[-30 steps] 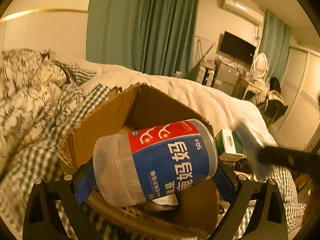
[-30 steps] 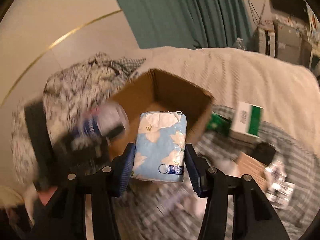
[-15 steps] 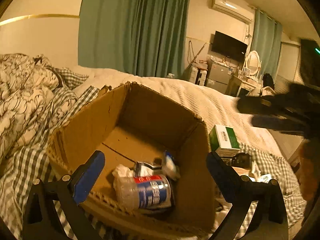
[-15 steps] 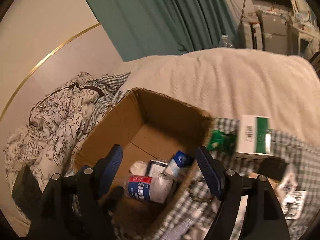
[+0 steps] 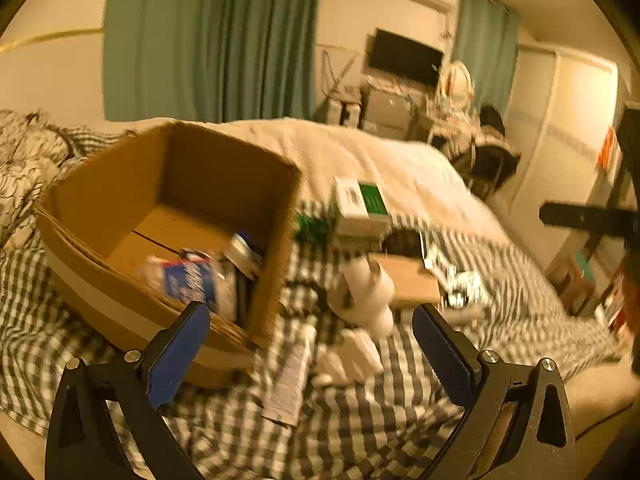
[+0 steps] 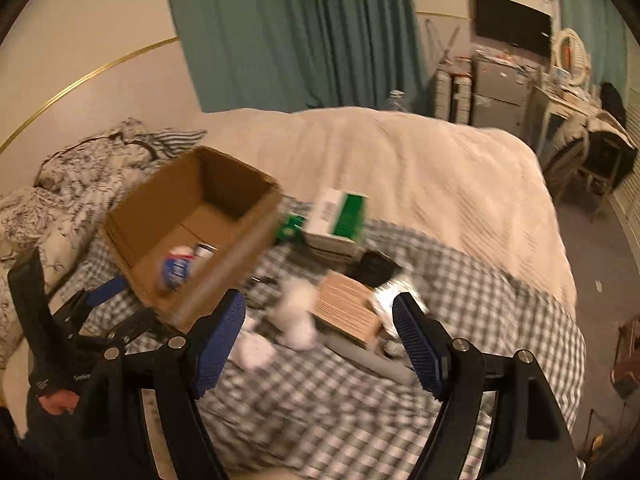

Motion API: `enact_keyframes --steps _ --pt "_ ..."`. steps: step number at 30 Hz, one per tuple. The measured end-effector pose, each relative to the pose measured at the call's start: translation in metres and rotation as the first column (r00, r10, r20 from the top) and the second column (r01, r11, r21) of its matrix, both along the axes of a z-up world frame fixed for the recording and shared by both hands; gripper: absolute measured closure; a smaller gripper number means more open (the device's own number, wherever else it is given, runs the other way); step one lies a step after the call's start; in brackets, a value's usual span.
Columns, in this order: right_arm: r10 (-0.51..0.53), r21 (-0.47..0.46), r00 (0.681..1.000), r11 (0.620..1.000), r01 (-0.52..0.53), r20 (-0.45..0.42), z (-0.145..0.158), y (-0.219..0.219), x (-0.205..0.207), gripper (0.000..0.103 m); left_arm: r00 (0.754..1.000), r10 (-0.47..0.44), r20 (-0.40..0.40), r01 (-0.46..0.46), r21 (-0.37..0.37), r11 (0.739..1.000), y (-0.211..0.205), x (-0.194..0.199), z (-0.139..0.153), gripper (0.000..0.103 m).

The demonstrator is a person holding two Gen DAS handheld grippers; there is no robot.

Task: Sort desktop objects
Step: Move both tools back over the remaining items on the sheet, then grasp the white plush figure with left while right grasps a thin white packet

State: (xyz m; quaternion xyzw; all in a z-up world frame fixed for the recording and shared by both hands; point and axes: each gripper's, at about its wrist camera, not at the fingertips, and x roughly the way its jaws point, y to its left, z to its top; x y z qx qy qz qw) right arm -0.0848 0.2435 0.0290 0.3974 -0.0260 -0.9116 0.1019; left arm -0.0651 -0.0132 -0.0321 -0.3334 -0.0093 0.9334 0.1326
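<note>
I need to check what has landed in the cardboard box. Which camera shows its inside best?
The left wrist view: the cardboard box sits close, its open top showing the blue-labelled jar by the near wall. The right wrist view has the box smaller, farther and blurred, the jar barely readable.

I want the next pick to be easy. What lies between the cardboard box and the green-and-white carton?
In the left wrist view, a small dark green packet lies on the checked blanket between the cardboard box and the green-and-white carton.

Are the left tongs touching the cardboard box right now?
Cannot tell. In the left wrist view the left tongs stand open, and one blue pad overlaps the cardboard box front wall, hiding any gap.
</note>
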Motion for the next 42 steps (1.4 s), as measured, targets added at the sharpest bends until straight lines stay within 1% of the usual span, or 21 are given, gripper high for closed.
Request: enact_keyframes --steps 3,6,7,9,10,11,14,17,18,22,23,24,26,29,30,32,34,38,39,40,42 --pt "-0.017 0.018 1.0 1.0 0.017 0.023 -0.018 0.025 -0.004 0.027 0.999 -0.039 0.021 0.04 -0.028 0.999 0.025 0.004 -0.02 0.0" --pt "-0.039 0.015 0.998 0.999 0.039 0.047 -0.032 0.048 -0.013 0.028 0.993 -0.077 0.085 0.08 -0.042 0.996 0.047 0.002 -0.04 0.0" --pt "-0.044 0.013 0.998 0.999 0.044 0.053 -0.036 0.054 -0.017 0.03 0.991 -0.088 0.104 0.095 -0.057 0.994 0.054 0.0 -0.045 0.0" --pt "-0.046 0.008 0.996 0.999 0.046 0.075 -0.047 0.064 -0.023 0.043 0.989 -0.099 0.109 0.11 -0.097 0.989 0.066 -0.002 -0.049 0.0" --pt "-0.047 0.009 0.995 0.999 0.046 0.087 -0.053 0.069 -0.026 0.044 0.989 -0.102 0.105 0.114 -0.119 0.986 0.071 -0.003 -0.052 0.0" --pt "-0.049 0.016 0.994 0.999 0.047 0.103 -0.062 0.073 -0.031 0.044 0.99 -0.102 0.102 0.115 -0.131 0.985 0.074 -0.004 -0.053 0.0" --pt "-0.036 0.019 0.989 0.999 0.034 0.147 -0.081 0.079 -0.043 0.057 0.992 -0.076 0.1 0.09 -0.143 0.986 0.079 -0.013 -0.06 0.0" --pt "-0.01 0.013 0.98 1.0 0.008 0.198 -0.104 0.079 -0.058 0.059 0.993 -0.03 0.118 0.048 -0.149 0.988 0.079 -0.027 -0.07 0.0" --pt "-0.013 0.013 0.978 1.0 0.01 0.207 -0.11 0.08 -0.061 0.064 0.992 -0.026 0.124 0.044 -0.145 0.988 0.078 -0.029 -0.074 0.0" --pt "-0.024 -0.039 0.958 0.999 0.036 0.287 -0.14 0.088 -0.074 0.066 0.989 -0.011 0.147 0.031 -0.133 0.991 0.078 -0.041 -0.089 0.0" --pt "-0.029 -0.05 0.953 0.998 0.046 0.302 -0.145 0.091 -0.075 0.066 0.988 -0.016 0.151 0.036 -0.126 0.991 0.077 -0.042 -0.092 0.006" --pt "-0.034 -0.062 0.948 0.996 0.057 0.317 -0.15 0.094 -0.077 0.066 0.989 -0.008 0.145 0.026 -0.122 0.992 0.075 -0.042 -0.094 0.021" --pt "-0.044 -0.091 0.942 0.993 0.078 0.334 -0.157 0.1 -0.08 0.066 0.982 0.002 0.186 0.018 -0.106 0.994 0.072 -0.047 -0.102 0.032" --pt "-0.036 -0.141 0.936 0.986 0.09 0.349 -0.164 0.104 -0.085 0.066 0.981 -0.006 0.196 0.021 -0.075 0.997 0.068 -0.047 -0.105 0.033" --pt "-0.035 -0.148 0.935 0.985 0.092 0.353 -0.167 0.104 -0.087 0.066 0.982 -0.012 0.191 0.026 -0.071 0.997 0.068 -0.046 -0.105 0.037" --pt "-0.032 -0.158 0.926 0.983 0.099 0.377 -0.174 0.104 -0.091 0.066 0.985 -0.006 0.17 0.024 -0.101 0.995 0.069 -0.044 -0.104 0.046" --pt "-0.039 -0.196 0.917 0.973 0.126 0.396 -0.179 0.108 -0.093 0.067 0.987 -0.015 0.157 0.032 -0.103 0.994 0.07 -0.041 -0.104 0.047" --pt "-0.051 -0.257 0.928 0.954 0.155 0.37 -0.166 0.117 -0.087 0.083 0.991 -0.021 0.134 0.033 -0.083 0.996 0.067 -0.036 -0.101 0.049" --pt "-0.042 -0.275 0.938 0.951 0.144 0.344 -0.159 0.117 -0.083 0.085 0.991 -0.026 0.131 0.036 -0.079 0.996 0.066 -0.035 -0.1 0.062" --pt "-0.031 -0.287 0.945 0.949 0.13 0.325 -0.153 0.115 -0.08 0.086 0.992 -0.032 0.122 0.041 -0.076 0.996 0.066 -0.033 -0.098 0.068" --pt "-0.014 -0.288 0.954 0.952 0.105 0.301 -0.143 0.109 -0.075 0.088 0.992 -0.032 0.123 0.042 -0.083 0.996 0.067 -0.033 -0.098 0.068"
